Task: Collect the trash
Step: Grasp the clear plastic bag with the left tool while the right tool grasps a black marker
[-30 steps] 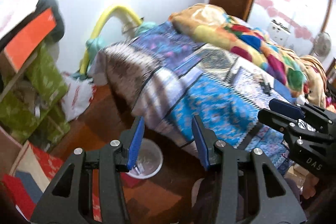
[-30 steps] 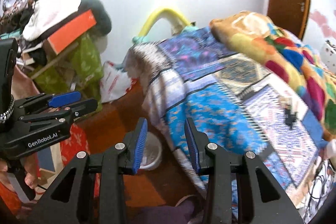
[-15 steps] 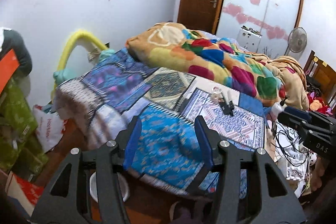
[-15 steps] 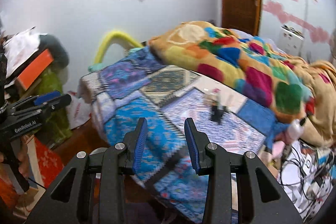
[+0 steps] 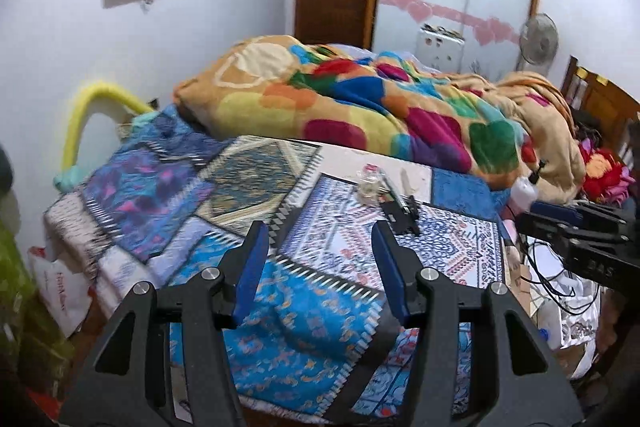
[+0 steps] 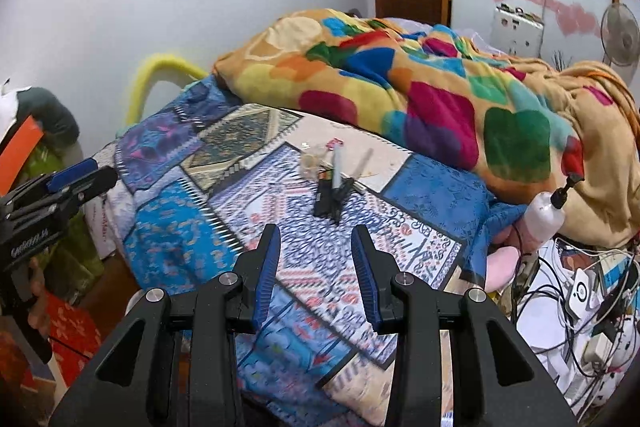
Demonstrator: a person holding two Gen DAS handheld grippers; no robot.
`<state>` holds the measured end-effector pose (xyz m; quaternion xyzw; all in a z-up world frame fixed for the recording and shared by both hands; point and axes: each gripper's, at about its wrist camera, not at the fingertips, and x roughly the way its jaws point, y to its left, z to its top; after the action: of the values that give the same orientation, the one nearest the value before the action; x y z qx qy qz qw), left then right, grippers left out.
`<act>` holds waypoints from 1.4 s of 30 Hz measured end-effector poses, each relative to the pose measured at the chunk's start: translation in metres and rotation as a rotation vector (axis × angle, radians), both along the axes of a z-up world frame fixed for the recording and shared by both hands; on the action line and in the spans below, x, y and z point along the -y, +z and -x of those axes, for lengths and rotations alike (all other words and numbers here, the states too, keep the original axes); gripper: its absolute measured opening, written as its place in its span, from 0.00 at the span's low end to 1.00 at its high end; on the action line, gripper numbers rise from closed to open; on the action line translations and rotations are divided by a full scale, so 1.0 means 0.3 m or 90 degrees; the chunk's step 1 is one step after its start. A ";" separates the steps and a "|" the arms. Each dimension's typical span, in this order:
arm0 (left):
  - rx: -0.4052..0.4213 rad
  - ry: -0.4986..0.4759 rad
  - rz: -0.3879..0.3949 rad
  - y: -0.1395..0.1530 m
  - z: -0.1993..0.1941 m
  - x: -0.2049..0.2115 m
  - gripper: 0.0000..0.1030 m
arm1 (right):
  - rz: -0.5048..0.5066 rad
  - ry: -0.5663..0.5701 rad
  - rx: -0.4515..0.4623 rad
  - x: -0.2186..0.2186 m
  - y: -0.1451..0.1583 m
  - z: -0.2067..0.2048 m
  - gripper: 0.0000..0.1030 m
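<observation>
- We held the left gripper (image 5: 318,267) over the near edge of the bed (image 5: 160,187); its jaws had just been opening, stood apart, and nothing was between them.
- We held the right gripper (image 6: 316,263) beside it, jaws parted more narrowly and also empty.
- The trash (image 6: 332,179) lay in a small cluster on the blue patterned bedcover (image 6: 180,239), ahead of both grippers and well apart from them: a crumpled clear wrapper (image 5: 370,187), a flat black piece (image 6: 325,199), and a pale stick-like item (image 6: 337,167) across it. We could not tell more exactly what each was.
- A multicoloured blanket (image 5: 360,107) was heaped behind the cluster, not touching it.
- A white pump bottle (image 6: 546,215) lay at the bed's right edge, above a tangle of cables (image 6: 580,299).
- A yellow tube arch (image 5: 86,115) stood at the far left corner of the bed, against the wall.
</observation>
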<state>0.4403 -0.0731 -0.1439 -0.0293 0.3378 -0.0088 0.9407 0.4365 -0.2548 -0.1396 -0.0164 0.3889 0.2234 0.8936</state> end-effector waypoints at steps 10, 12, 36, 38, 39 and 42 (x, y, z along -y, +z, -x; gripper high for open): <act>-0.030 -0.051 0.029 -0.143 -0.236 0.072 0.52 | -0.065 -0.024 -0.082 -0.014 -0.155 -0.248 0.32; -0.040 -0.054 0.043 -0.177 -0.280 0.070 0.52 | -0.083 -0.029 -0.108 -0.021 -0.193 -0.306 0.32; -0.171 -0.079 0.068 -0.460 -0.662 0.113 0.52 | -0.086 -0.030 -0.141 -0.032 -0.374 -0.439 0.13; -0.174 -0.081 0.072 -0.465 -0.684 0.122 0.52 | -0.053 -0.034 -0.120 -0.021 -0.368 -0.433 0.13; -0.170 -0.085 0.076 -0.464 -0.692 0.127 0.52 | -0.036 -0.035 -0.109 -0.016 -0.364 -0.428 0.13; -0.157 -0.087 0.071 -0.462 -0.718 0.146 0.52 | -0.007 -0.030 -0.097 -0.001 -0.367 -0.417 0.13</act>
<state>0.6557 -0.1170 -0.2824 -0.0590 0.4510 -0.0880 0.8862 0.5617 -0.2546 -0.2498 0.0149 0.4549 0.2051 0.8665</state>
